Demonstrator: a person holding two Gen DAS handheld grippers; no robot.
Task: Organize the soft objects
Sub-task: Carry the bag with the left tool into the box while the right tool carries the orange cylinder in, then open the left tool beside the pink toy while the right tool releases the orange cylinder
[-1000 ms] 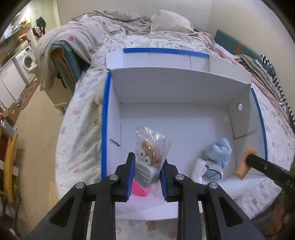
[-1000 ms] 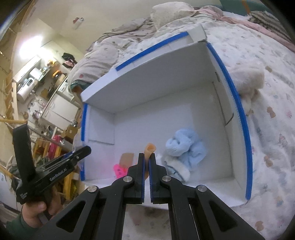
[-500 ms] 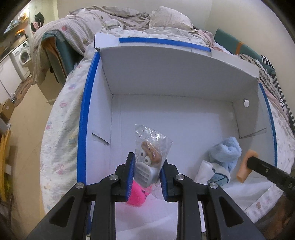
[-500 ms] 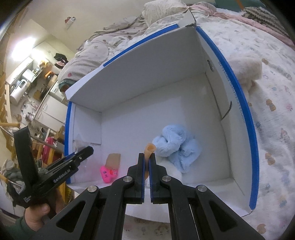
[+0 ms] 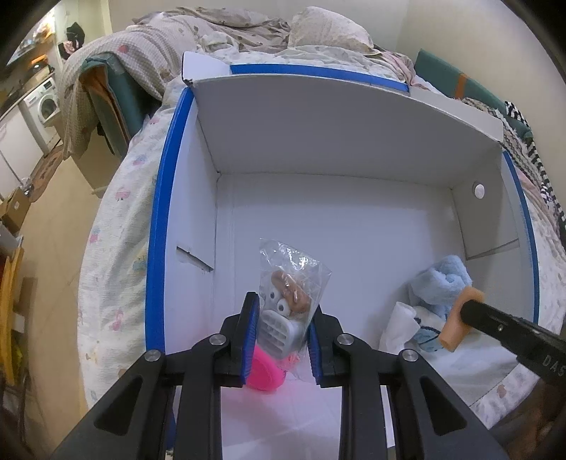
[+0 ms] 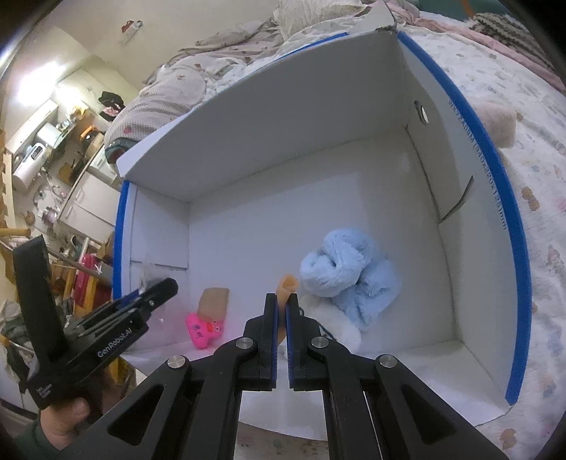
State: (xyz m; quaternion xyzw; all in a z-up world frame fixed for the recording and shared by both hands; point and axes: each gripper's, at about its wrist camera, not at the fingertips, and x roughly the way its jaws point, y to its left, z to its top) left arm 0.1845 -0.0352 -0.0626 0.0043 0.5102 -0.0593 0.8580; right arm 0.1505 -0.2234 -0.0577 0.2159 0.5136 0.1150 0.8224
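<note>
My left gripper [image 5: 281, 315] is shut on a clear plastic bag [image 5: 290, 283] holding a grey toy and a brown piece, held over the near left of a white cardboard box [image 5: 318, 212] with blue-taped rims. My right gripper [image 6: 282, 308] is shut on a tan foam piece [image 6: 287, 285], held over the box's near edge; it also shows in the left wrist view [image 5: 460, 318]. A light blue plush [image 6: 348, 276] lies on the box floor at the right. A pink soft toy [image 6: 205, 327] and a brown card [image 6: 214, 300] lie at the near left.
The box sits on a bed with a patterned quilt [image 6: 530, 159]. A beige plush [image 6: 498, 124] lies on the quilt right of the box. Pillows and blankets [image 5: 283, 32] are beyond it. A cluttered room floor lies to the left.
Both grippers have moved forward over the box, each still holding its object. The box now fills more of both views.
</note>
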